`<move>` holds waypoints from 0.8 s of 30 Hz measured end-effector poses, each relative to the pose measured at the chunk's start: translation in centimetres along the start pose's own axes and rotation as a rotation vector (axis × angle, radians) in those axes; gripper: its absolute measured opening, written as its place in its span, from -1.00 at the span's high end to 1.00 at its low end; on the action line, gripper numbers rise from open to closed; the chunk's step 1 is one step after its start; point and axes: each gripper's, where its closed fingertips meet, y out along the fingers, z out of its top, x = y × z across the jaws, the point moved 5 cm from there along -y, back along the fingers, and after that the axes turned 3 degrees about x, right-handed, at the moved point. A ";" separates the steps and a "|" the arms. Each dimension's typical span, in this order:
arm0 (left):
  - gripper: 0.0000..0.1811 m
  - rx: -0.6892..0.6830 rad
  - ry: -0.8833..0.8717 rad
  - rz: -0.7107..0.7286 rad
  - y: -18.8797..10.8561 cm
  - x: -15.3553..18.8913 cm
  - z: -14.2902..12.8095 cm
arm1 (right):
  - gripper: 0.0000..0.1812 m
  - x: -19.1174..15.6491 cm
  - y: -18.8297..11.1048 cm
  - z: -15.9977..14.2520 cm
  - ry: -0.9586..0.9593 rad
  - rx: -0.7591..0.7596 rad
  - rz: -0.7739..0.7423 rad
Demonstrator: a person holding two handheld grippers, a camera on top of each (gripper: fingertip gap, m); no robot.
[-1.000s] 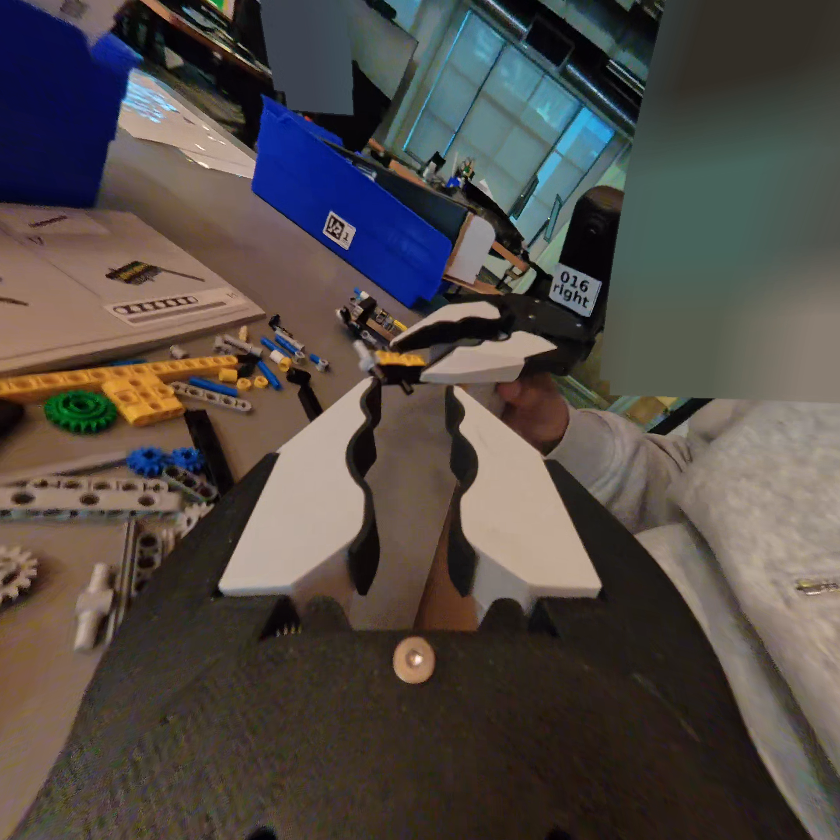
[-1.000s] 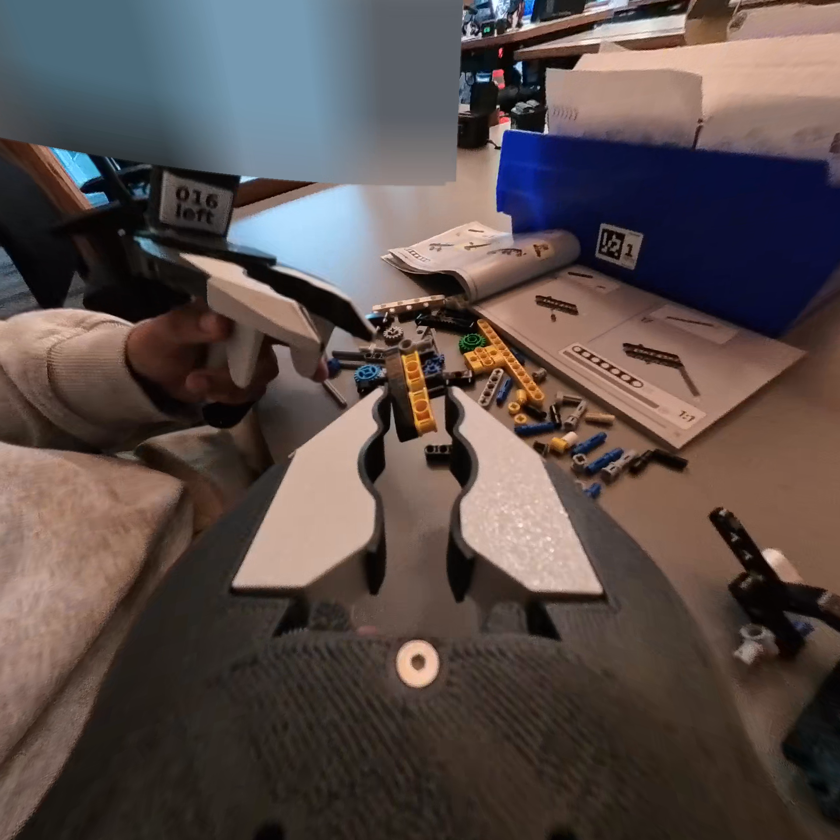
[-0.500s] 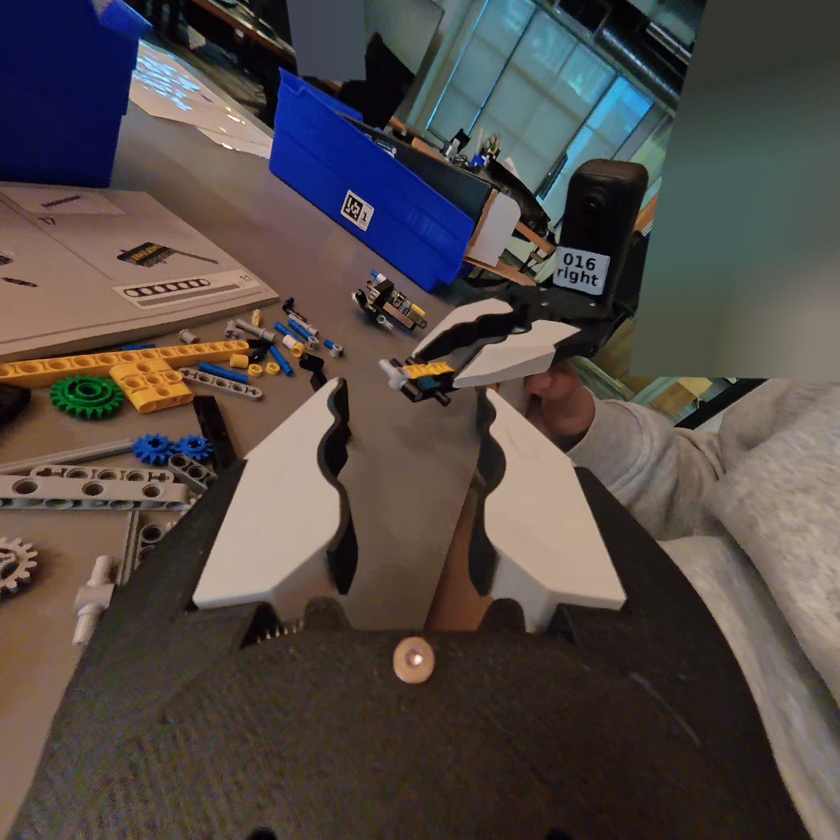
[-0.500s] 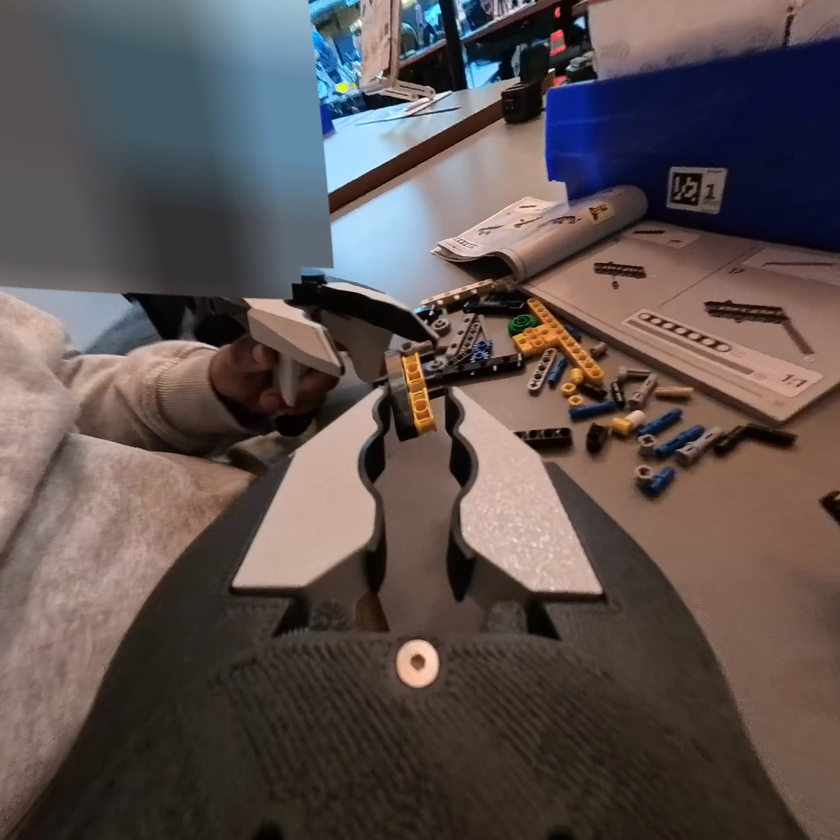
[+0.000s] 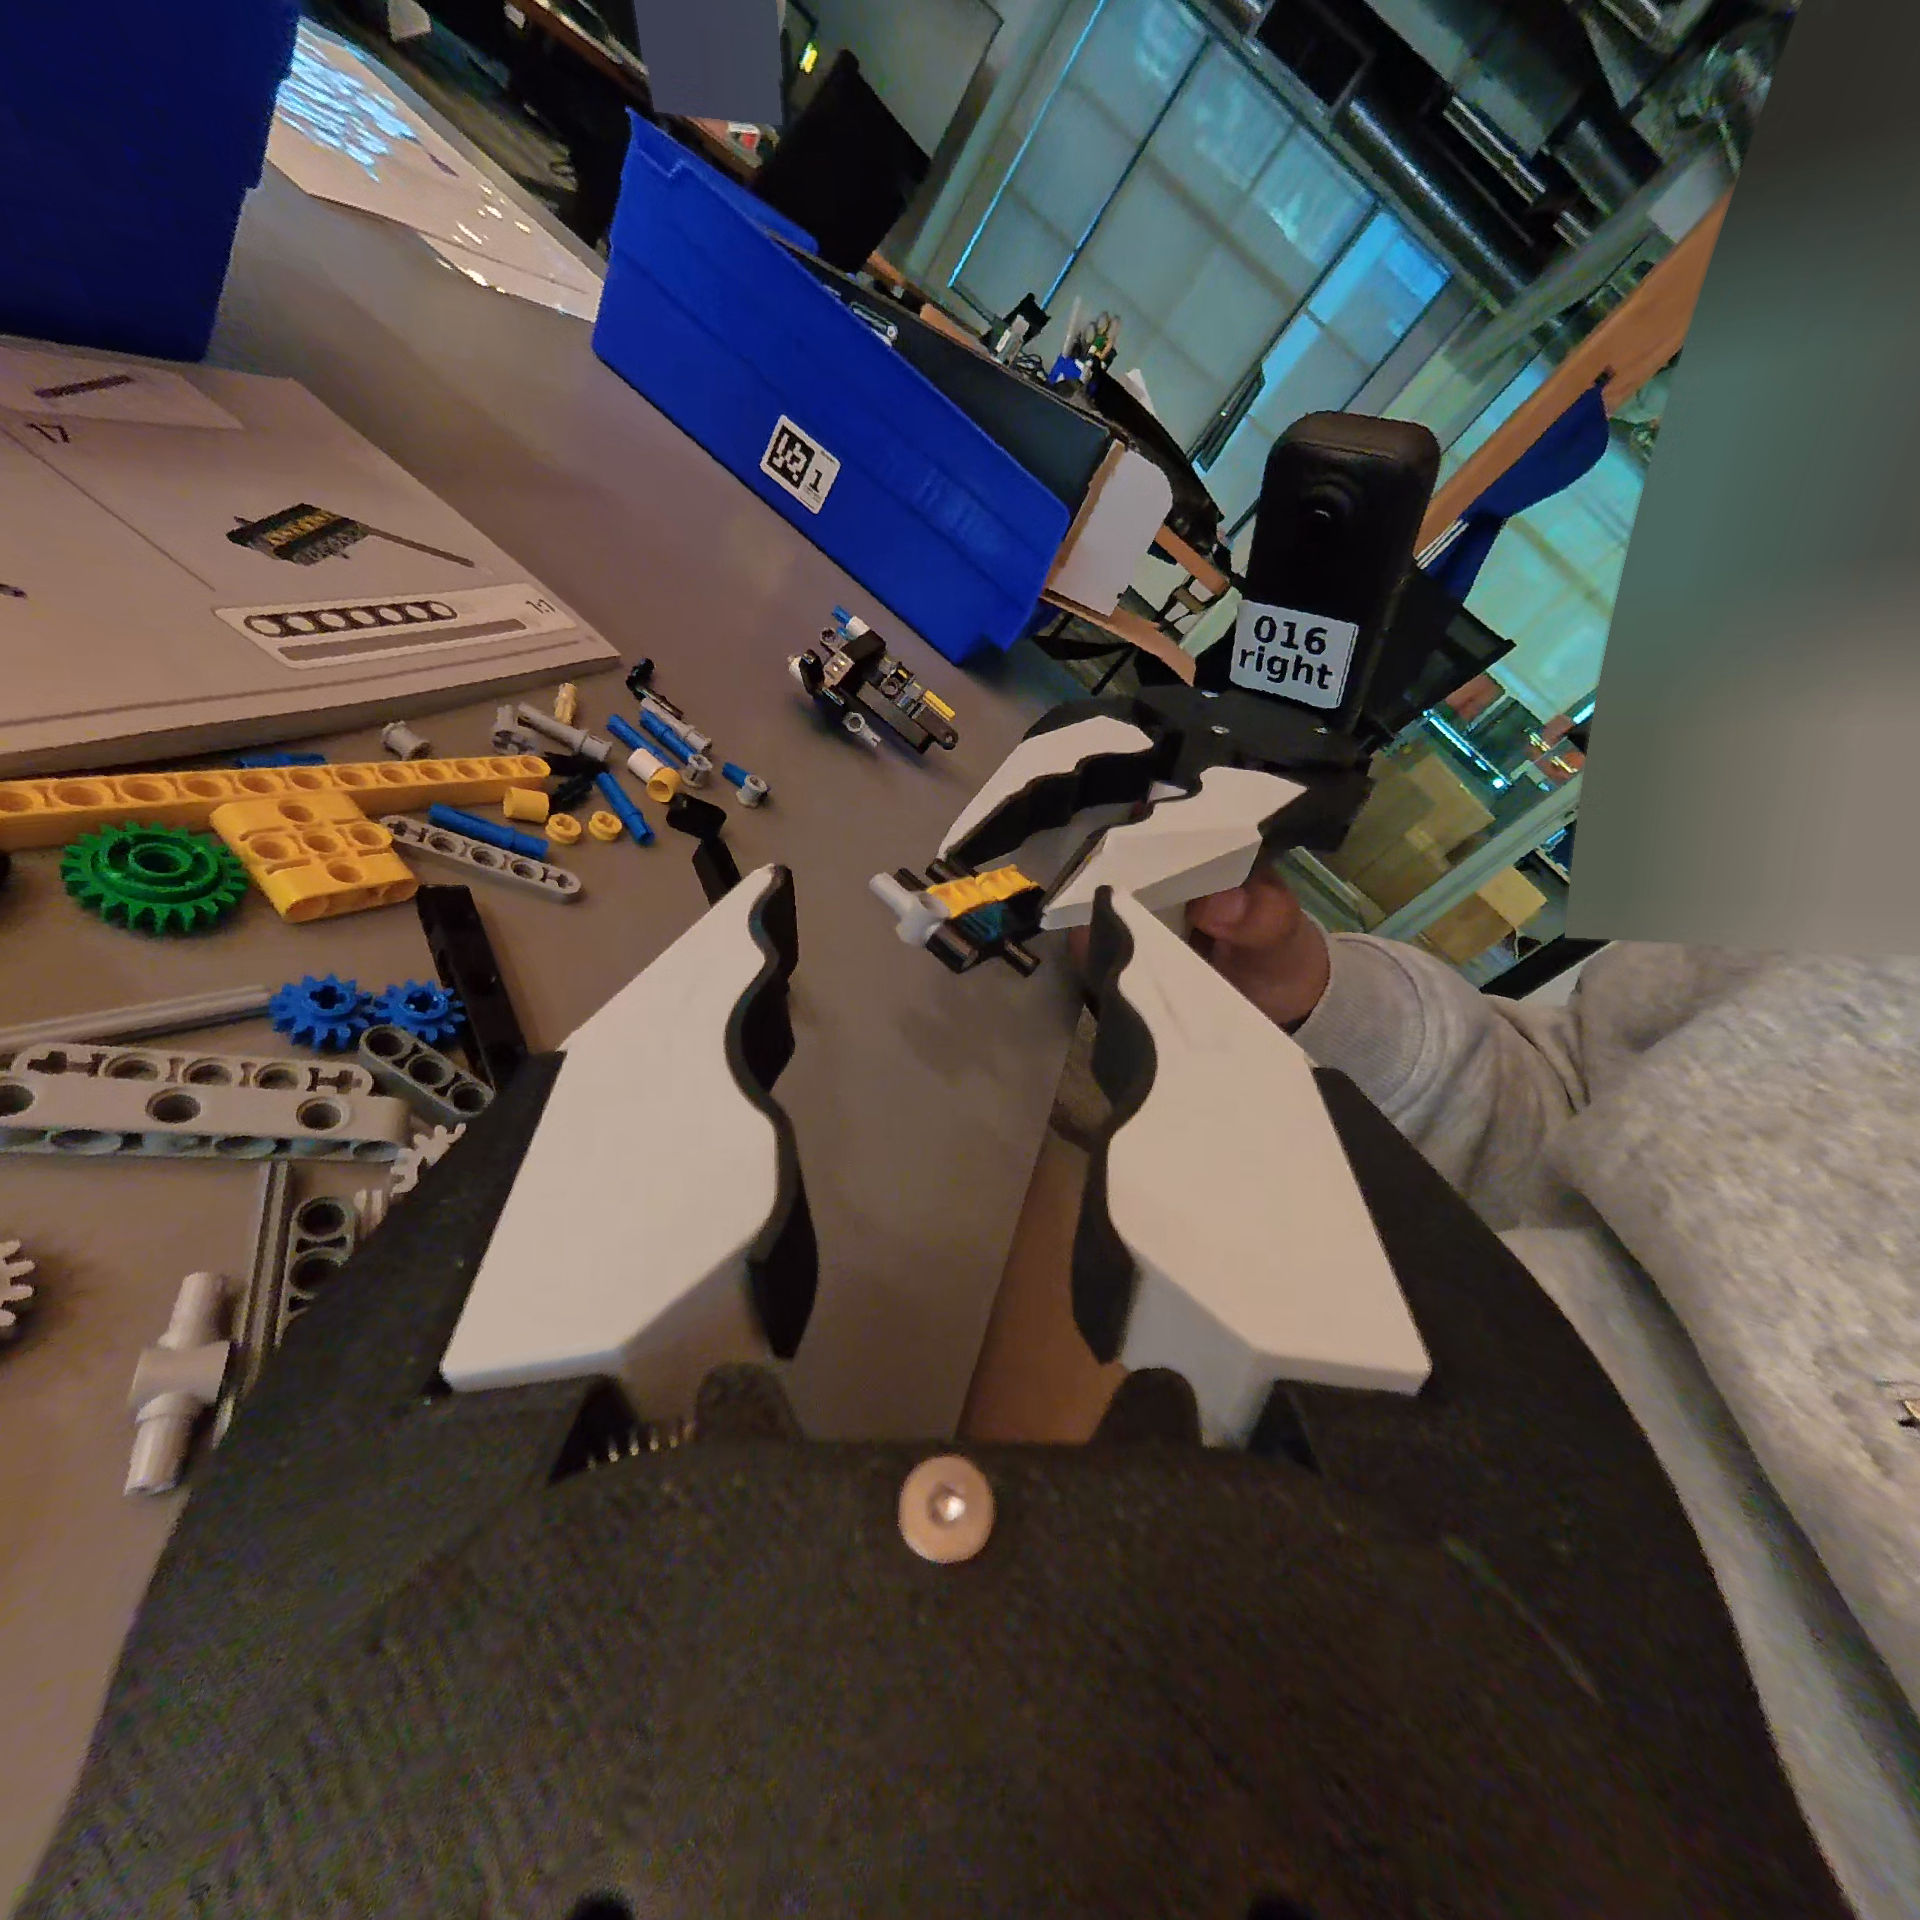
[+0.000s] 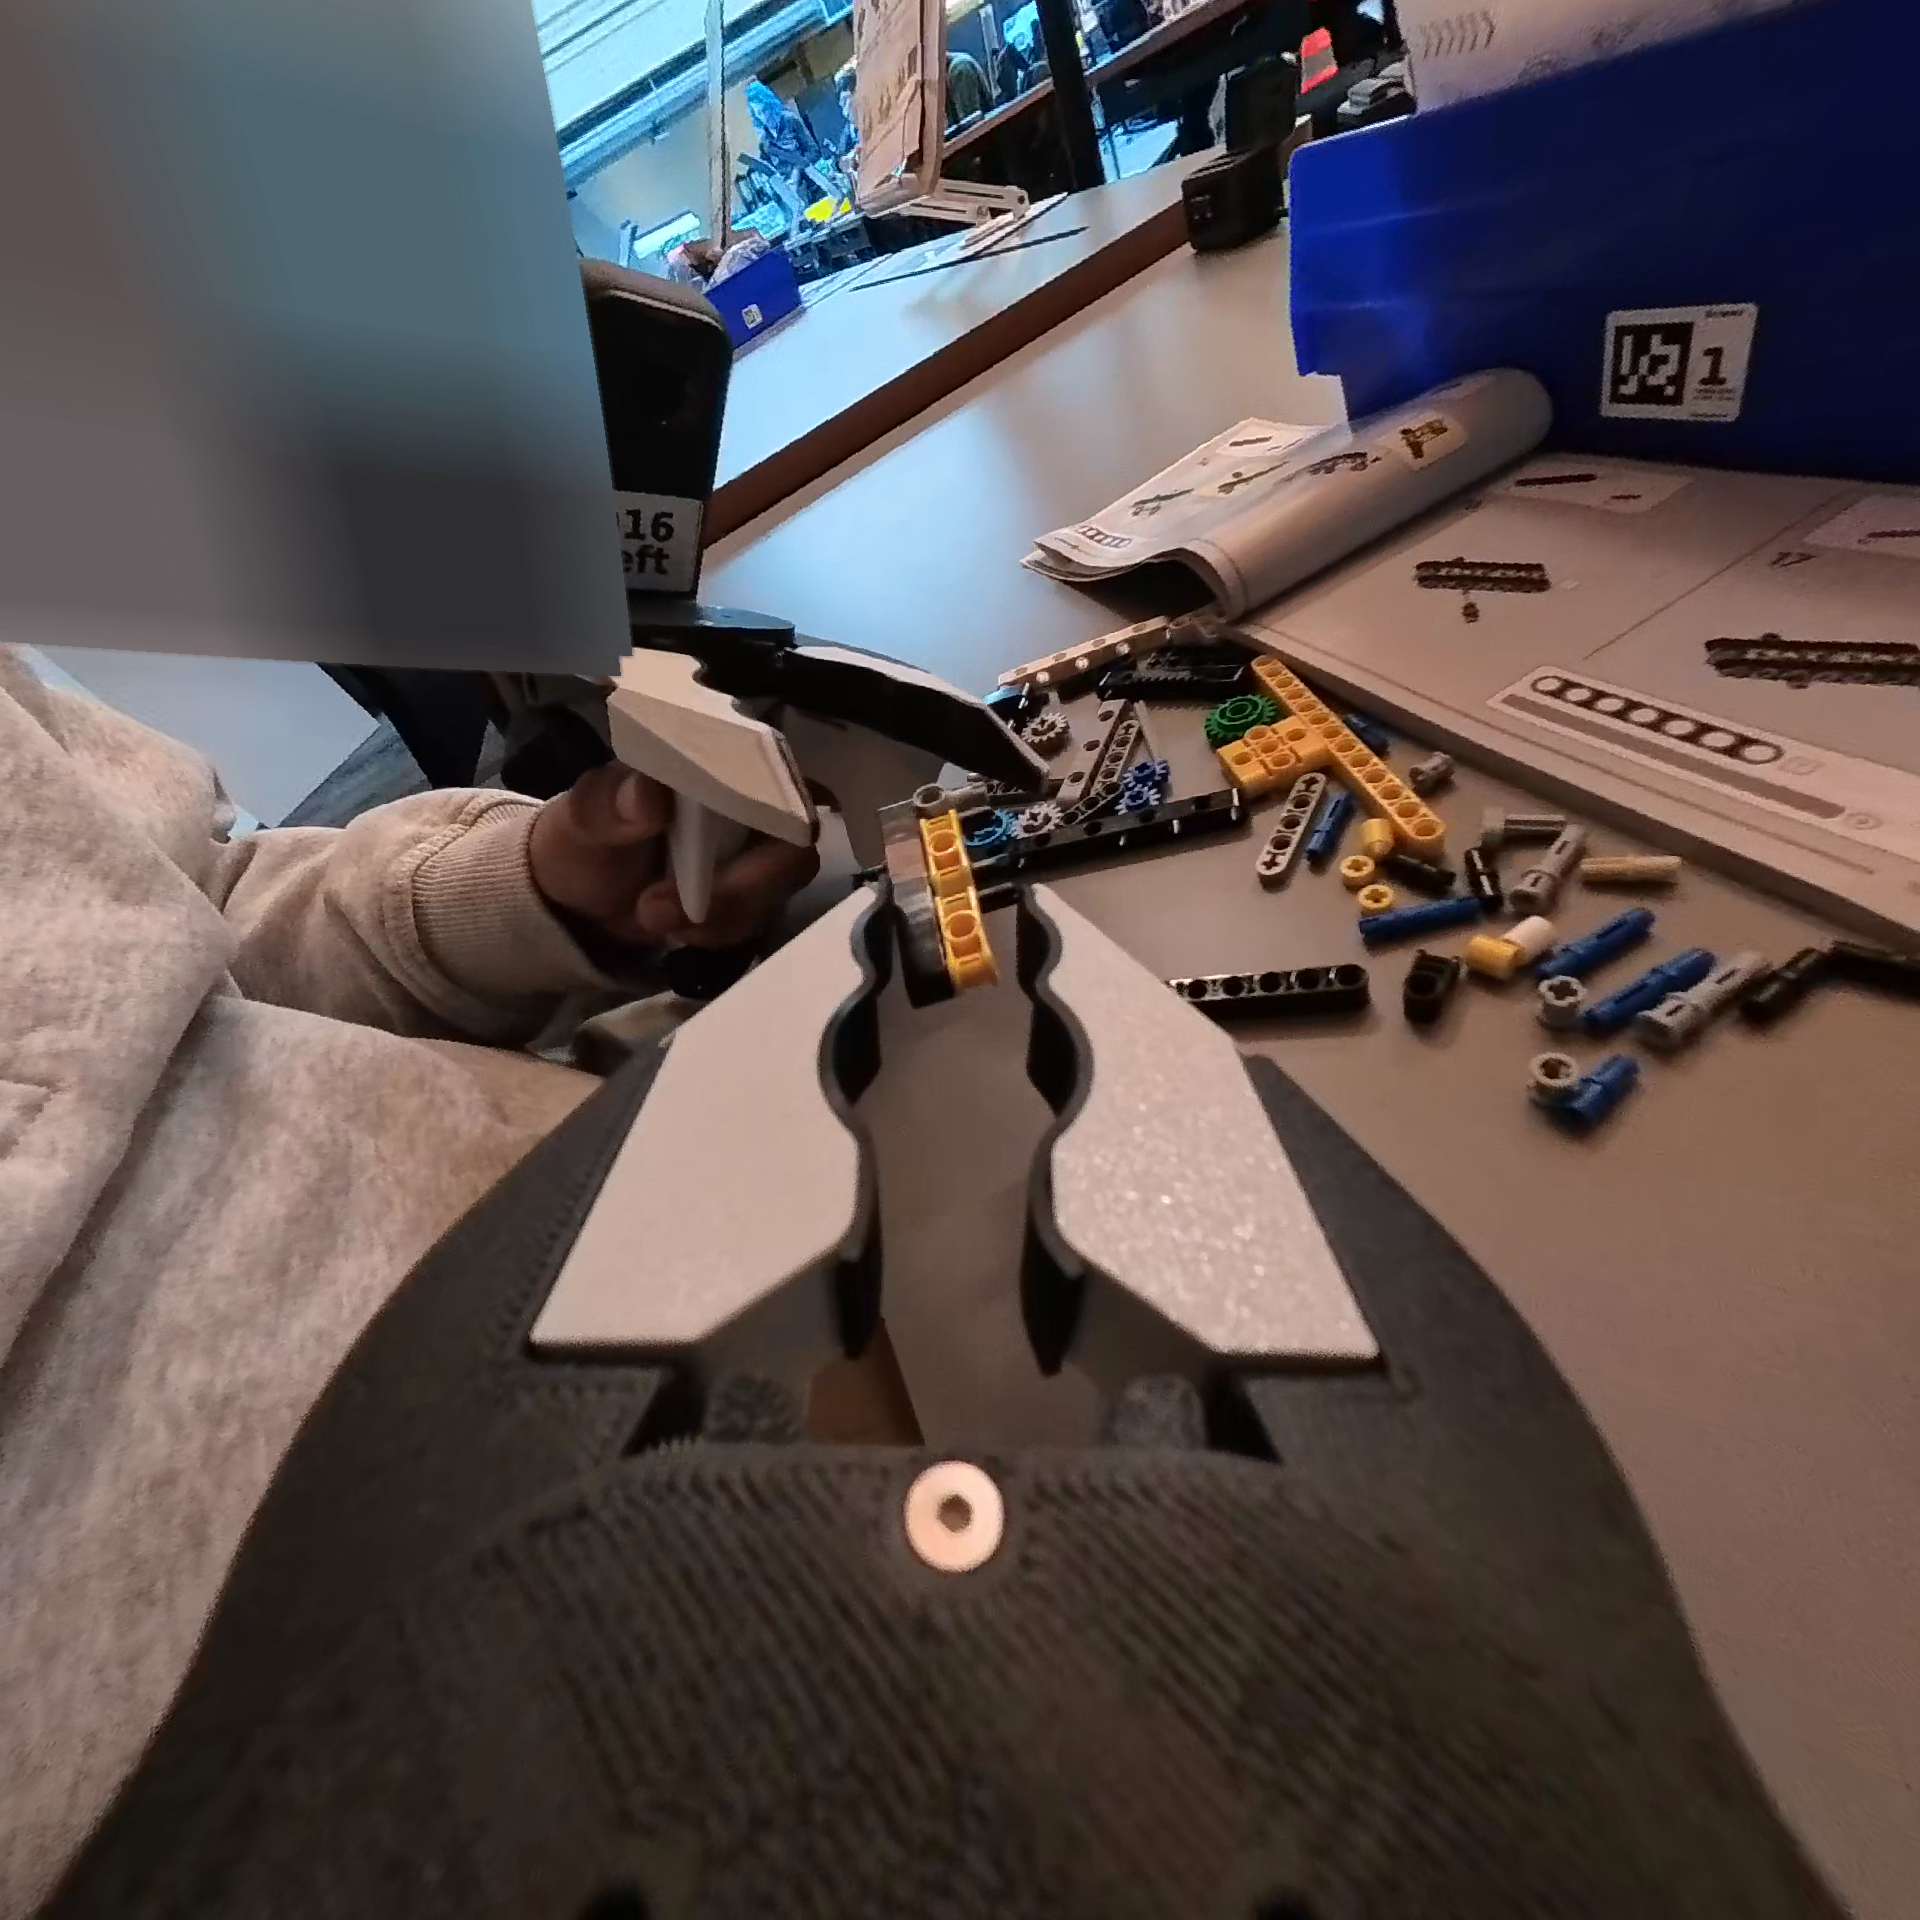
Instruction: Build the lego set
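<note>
Right gripper (image 6: 951,914), centre of the right wrist view, pinches a small lego sub-assembly (image 6: 951,894): yellow beam stacked w/ grey and black parts, held above the table (image 6: 1558,1299), not resting on it. In the left wrist view the same piece (image 5: 961,909) shows mid-frame, right of centre, sticking out past the tips of the right gripper, a grey connector end and black pins exposed on the free side.

Left gripper (image 5: 940,914) is spread, nothing between the jaws, tips just beside the held piece; whether a tip touches it I can't tell from this angle.

Handling, as a judgement: light, rigid plastic, smooth so prob. slippery under flat pads; pin joints can pop apart if squeezed across a seam or twisted. Best hold looks like the flat sides of the yellow beam, leaving the pin end free for the next part. Press along the pin axis, not sideways.

Outward: loose parts fill the left of the left view: long yellow beam (image 5: 270,795), green gear (image 5: 156,873), two blue gears (image 5: 369,1008), grey beams (image 5: 187,1101), scattered blue pins (image 5: 483,831). Another small built piece (image 5: 878,691) sits upper centre. Open instruction booklet (image 5: 260,582) upper left, blue bin (image 5: 831,447) beyond it.
</note>
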 end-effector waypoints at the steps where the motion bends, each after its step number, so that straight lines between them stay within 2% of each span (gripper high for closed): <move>1: 0.40 0.001 0.000 -0.001 0.0 0.0 0.0 | 0.77 0.0 0.0 0.0 0.004 0.001 -0.001; 18: 0.43 -0.035 -0.007 -0.022 0.3 0.0 -0.3 | 0.77 0.5 -0.1 0.3 0.086 0.033 0.024; 24: 0.59 -0.042 0.010 -0.005 0.3 0.1 -0.4 | 0.77 0.5 -0.2 0.3 0.093 0.037 0.033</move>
